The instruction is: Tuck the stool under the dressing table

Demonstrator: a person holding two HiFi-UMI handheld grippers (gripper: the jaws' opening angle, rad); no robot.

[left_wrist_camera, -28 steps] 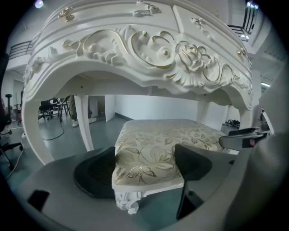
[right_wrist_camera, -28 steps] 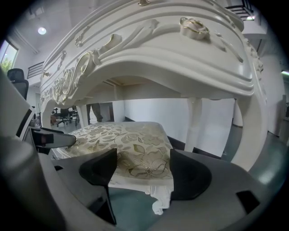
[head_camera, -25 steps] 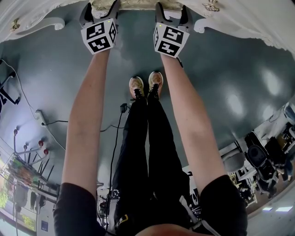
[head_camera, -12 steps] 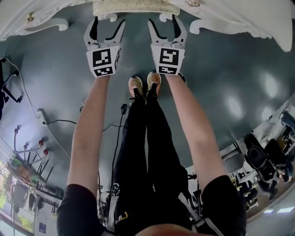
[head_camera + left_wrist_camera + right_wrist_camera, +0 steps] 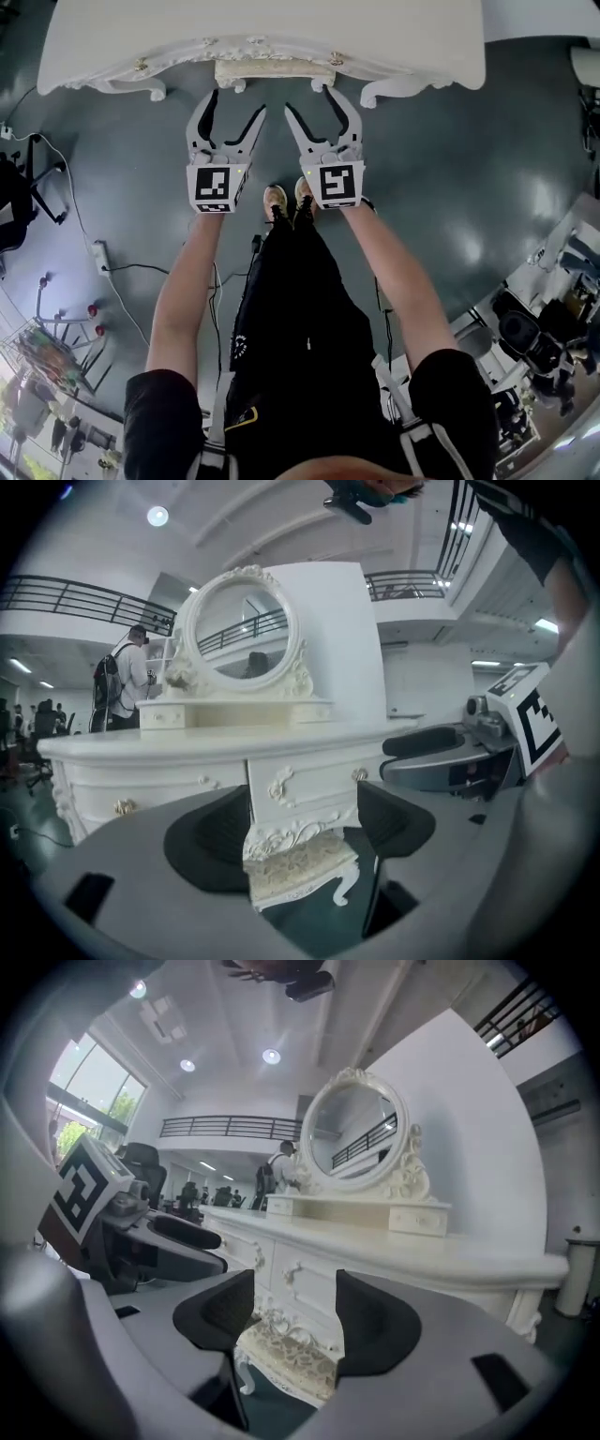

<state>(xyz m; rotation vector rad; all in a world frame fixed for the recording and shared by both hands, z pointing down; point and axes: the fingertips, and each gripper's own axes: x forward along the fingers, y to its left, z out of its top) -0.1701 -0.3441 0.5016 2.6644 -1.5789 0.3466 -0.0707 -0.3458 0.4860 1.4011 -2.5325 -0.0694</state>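
The white carved dressing table (image 5: 112, 56) fills the top of the head view. The cream stool (image 5: 272, 73) stands under its front edge, only the seat's front strip showing. My left gripper (image 5: 234, 103) and right gripper (image 5: 309, 99) hang side by side in the air short of the stool, apart from it. Both are open; their jaws have just been closing, with nothing between them. In the left gripper view the stool (image 5: 300, 869) shows beyond the pads (image 5: 216, 841), below the table's drawers (image 5: 309, 785). The right gripper view shows the stool (image 5: 286, 1358) the same way.
An oval mirror (image 5: 239, 635) stands on the table top. A power strip and cables (image 5: 98, 253) lie on the floor at left, a black chair (image 5: 14, 202) beyond them. My feet (image 5: 286, 199) stand behind the grippers. Office chairs (image 5: 525, 328) crowd the right. A person (image 5: 127, 677) stands behind the table.
Both grippers have come away from the stool's front edge and risen, drawn back toward me. The head view now takes in the whole table top. Both pairs of jaws stand slightly narrower.
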